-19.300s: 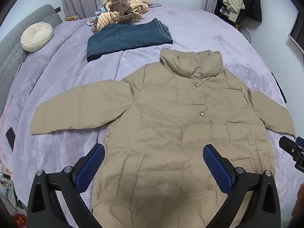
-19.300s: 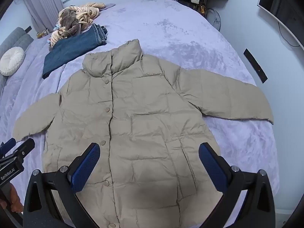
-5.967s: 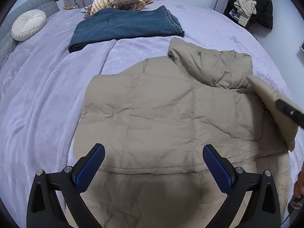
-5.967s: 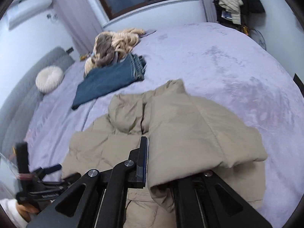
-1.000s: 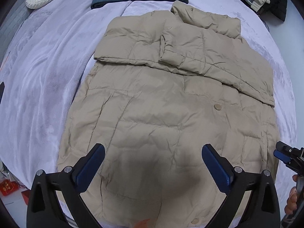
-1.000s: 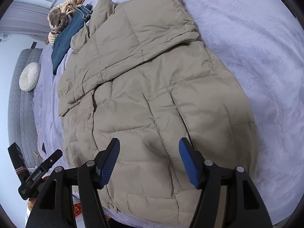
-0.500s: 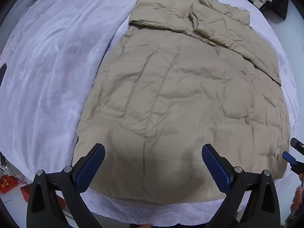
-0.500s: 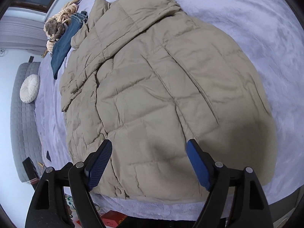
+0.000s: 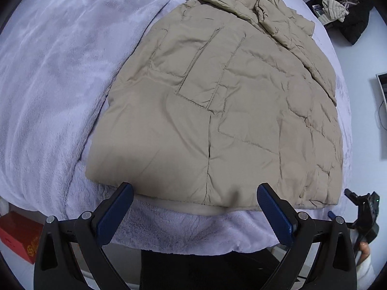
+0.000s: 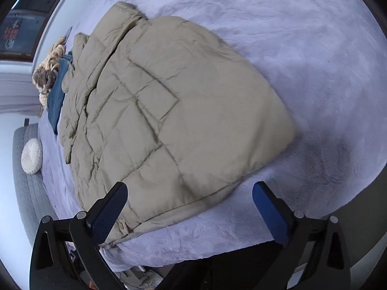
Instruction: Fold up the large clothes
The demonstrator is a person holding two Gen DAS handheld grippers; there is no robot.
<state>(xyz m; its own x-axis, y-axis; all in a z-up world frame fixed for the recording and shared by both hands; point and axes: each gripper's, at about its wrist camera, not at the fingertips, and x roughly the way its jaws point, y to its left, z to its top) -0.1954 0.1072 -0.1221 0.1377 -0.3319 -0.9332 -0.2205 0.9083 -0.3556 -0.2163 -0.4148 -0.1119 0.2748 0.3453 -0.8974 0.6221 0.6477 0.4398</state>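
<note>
A tan puffer jacket (image 9: 225, 101) lies flat on the lilac bed (image 9: 53, 77), both sleeves folded in across its chest. Its hem runs along the near edge of the bed. My left gripper (image 9: 197, 215) is open and empty, low at the hem's left part. My right gripper (image 10: 191, 213) is open and empty, low at the hem's right corner, with the jacket (image 10: 174, 111) stretching away from it. The right gripper's body also shows at the right edge of the left wrist view (image 9: 362, 212).
Folded blue jeans (image 10: 56, 99) and a heap of striped clothes (image 10: 47, 72) lie beyond the collar. A round white cushion (image 10: 31, 155) rests by the grey headboard. A red box (image 9: 19, 235) sits on the floor at left. Dark clothes (image 9: 343, 12) hang at the far right.
Both grippers have dropped down and drawn back to the jacket's hem at the near bed edge. The right gripper has opened wider. The jacket has not moved.
</note>
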